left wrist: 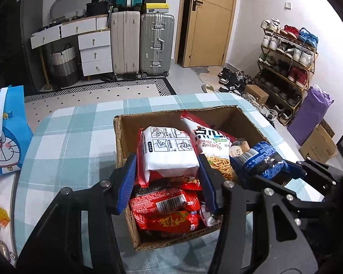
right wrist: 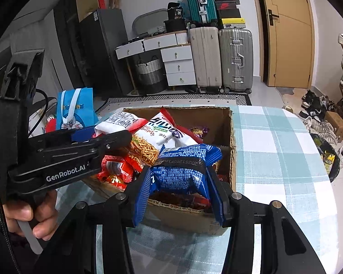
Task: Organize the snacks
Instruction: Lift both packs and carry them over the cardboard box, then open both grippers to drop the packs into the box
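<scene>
A cardboard box stands on the checked tablecloth, holding several snack packs. My left gripper is shut on a white noodle pack, held over the red packs at the box's near left. My right gripper is shut on a blue snack pack, held above the box's near wall. The blue pack and the right gripper show at the right of the left wrist view. The left gripper with the white pack shows at the left of the right wrist view. A white-and-red crisp bag lies in the middle of the box.
A blue cartoon gift bag stands left of the box at the table edge. The tablecloth lies bare to the right of the box. A person's hand grips the left gripper's handle. Suitcases, drawers and a shoe rack line the far walls.
</scene>
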